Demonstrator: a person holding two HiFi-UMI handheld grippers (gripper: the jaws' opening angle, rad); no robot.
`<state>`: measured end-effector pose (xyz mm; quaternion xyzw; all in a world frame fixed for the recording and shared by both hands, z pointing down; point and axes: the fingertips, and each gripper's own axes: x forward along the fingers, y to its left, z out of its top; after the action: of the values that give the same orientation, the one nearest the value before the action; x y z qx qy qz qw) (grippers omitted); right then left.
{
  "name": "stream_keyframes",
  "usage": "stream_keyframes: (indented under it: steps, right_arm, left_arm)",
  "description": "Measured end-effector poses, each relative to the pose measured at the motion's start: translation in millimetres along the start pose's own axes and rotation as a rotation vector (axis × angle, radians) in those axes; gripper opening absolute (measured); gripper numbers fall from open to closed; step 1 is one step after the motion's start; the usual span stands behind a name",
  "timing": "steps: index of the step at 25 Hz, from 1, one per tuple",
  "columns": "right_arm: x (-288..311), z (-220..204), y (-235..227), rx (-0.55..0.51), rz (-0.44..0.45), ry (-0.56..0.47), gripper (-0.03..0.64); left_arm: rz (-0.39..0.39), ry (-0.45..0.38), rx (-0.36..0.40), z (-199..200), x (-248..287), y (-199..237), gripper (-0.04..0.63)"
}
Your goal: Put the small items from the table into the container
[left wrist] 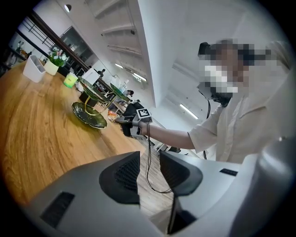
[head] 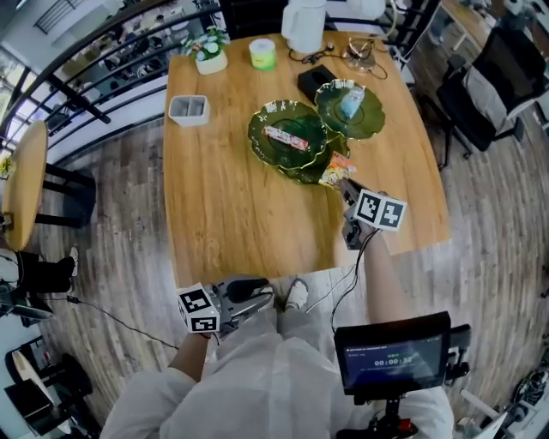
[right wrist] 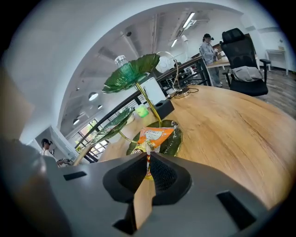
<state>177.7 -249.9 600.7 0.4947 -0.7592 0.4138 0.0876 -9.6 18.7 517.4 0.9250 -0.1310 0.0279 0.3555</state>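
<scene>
A three-tier stand of green leaf dishes (head: pixel 266 129) stands on the wooden table (head: pixel 223 214). A red and white snack bar (head: pixel 286 137) lies on the wide middle dish. On the top dish (head: pixel 371 111) rests a small pale blue item (head: pixel 350 101). My right gripper (head: pixel 347 190) is shut on an orange snack packet (head: pixel 334 171) at the near rim of the lowest dish (right wrist: pixel 175 139); the right gripper view shows the packet (right wrist: pixel 155 135) pinched at its bottom edge. My left gripper (head: pixel 260 298) hangs off the table's near edge, open and empty (left wrist: pixel 149 159).
At the far end of the table are a white divided box (head: pixel 189 109), a potted plant (head: pixel 208 51), a green cup (head: pixel 262 53), a white jug (head: pixel 304 24), a black box (head: pixel 316 79) and cables (head: pixel 360 53). An office chair (head: pixel 506 77) stands to the right.
</scene>
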Motion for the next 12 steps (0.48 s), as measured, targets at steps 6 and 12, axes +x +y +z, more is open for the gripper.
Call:
stream_keyframes:
  steps: [6, 12]
  right_arm:
    - [46.1, -1.2, -11.4, 0.033, -0.019, 0.071, 0.029]
    - [73.3, -2.9, -5.4, 0.011, -0.002, 0.098, 0.029]
  left_arm:
    - [0.049, -0.019, -0.022, 7.4, -5.4, 9.3, 0.121]
    - [0.091, -0.047, -0.032, 13.0, -10.3, 19.0, 0.121]
